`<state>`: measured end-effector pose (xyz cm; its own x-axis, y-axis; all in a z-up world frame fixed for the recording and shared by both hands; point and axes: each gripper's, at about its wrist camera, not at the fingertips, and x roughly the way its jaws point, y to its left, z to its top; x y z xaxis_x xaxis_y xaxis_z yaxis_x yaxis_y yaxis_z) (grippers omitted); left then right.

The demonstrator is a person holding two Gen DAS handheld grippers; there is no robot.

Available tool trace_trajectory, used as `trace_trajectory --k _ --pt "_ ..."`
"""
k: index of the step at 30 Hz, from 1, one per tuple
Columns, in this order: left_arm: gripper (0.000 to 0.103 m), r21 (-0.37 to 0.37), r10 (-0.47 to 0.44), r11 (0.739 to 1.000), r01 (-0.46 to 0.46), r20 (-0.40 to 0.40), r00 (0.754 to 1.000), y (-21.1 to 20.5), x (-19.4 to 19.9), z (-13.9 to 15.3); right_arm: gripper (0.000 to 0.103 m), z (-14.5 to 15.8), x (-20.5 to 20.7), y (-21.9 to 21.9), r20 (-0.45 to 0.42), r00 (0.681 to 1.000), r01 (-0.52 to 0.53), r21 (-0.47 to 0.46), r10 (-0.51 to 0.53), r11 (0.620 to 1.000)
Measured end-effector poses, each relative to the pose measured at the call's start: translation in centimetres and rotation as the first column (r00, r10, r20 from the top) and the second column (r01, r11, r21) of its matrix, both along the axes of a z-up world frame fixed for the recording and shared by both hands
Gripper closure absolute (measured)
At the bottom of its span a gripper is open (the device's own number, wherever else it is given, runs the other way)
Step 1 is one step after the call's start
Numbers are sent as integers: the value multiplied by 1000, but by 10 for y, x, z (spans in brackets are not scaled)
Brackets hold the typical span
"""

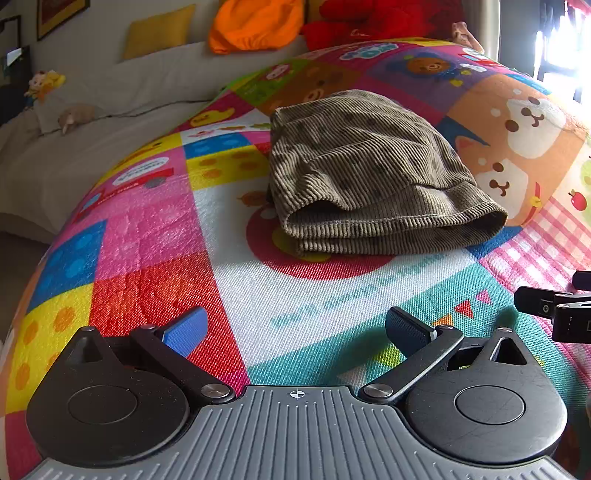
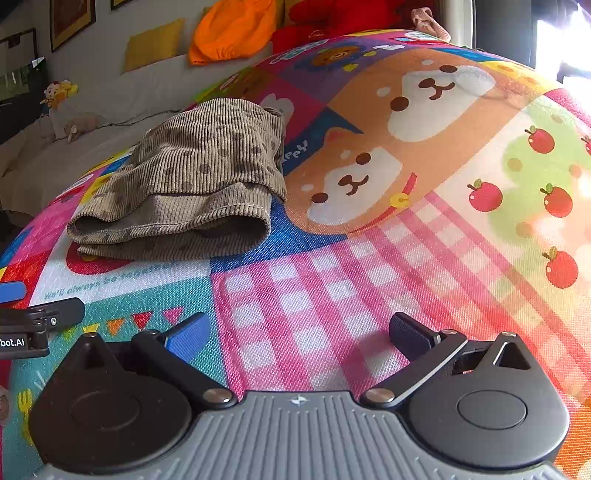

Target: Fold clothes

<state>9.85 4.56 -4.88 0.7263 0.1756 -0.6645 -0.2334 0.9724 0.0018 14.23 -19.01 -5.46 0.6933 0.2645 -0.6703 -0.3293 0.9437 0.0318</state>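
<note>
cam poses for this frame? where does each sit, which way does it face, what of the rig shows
Left wrist: on the left gripper, low over the play mat, facing the folded corduroy garment; own open fingers show, right gripper at right edge.
Right wrist: on the right gripper, aimed further right; garment upper left, left gripper at left edge.
Shared: garment, mat, orange cushion.

Both wrist cameras sit low over the cartoon play mat, side by side, facing the folded corduroy garment they share.
</note>
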Motion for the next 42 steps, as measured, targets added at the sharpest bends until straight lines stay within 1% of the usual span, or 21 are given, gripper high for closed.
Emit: trace_trajectory --k 14,20,25,42 --pt "0 -4 1 1000 -1 1 1000 -1 0 0 0 0 -1 -1 1 1000 6 7 -6 1000" --pt "0 -22 -2 1000 3 16 1000 3 -2 0 0 0 -1 0 1 1000 6 6 -6 1000" --pt "0 -9 -3 1000 3 11 1000 1 -1 0 0 0 -1 0 1 1000 8 4 -8 1000" --pt "0 -3 -3 1000 3 7 1000 1 0 0 0 0 2 3 -10 1000 0 -22 0 1000"
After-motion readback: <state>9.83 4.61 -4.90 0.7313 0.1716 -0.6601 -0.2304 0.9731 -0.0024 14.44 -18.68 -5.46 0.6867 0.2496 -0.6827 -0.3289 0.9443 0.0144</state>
